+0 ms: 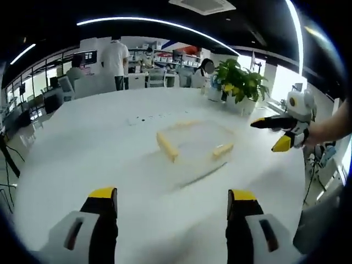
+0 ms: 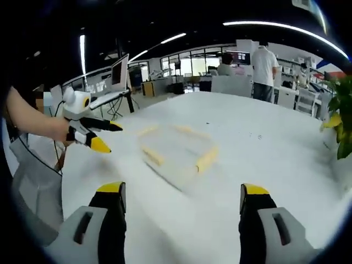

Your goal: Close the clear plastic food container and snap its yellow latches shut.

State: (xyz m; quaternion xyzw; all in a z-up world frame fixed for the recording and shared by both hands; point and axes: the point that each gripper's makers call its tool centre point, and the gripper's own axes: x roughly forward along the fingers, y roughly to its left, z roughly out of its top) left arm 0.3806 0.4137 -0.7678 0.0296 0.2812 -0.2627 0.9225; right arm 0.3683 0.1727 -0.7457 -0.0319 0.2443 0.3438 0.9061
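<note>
The clear plastic container (image 1: 195,144) lies flat on the white table (image 1: 99,143), blurred, with yellow latches (image 1: 167,146) along its sides. Whether its lid is seated I cannot tell. My left gripper (image 1: 171,199) is open and empty, well short of the container. My right gripper (image 1: 269,134) comes in from the right, held by a hand, open, just off the container's right side. In the right gripper view the container (image 2: 176,148) sits ahead of my open right gripper (image 2: 181,192), a yellow latch (image 2: 206,159) faces me, and the left gripper (image 2: 110,137) hovers open to its left.
A potted plant (image 1: 239,82) stands at the table's far right edge and shows again as leaves (image 2: 341,126). People (image 1: 115,58) stand and sit at desks beyond the table. A monitor (image 2: 120,70) stands on a desk off the left side.
</note>
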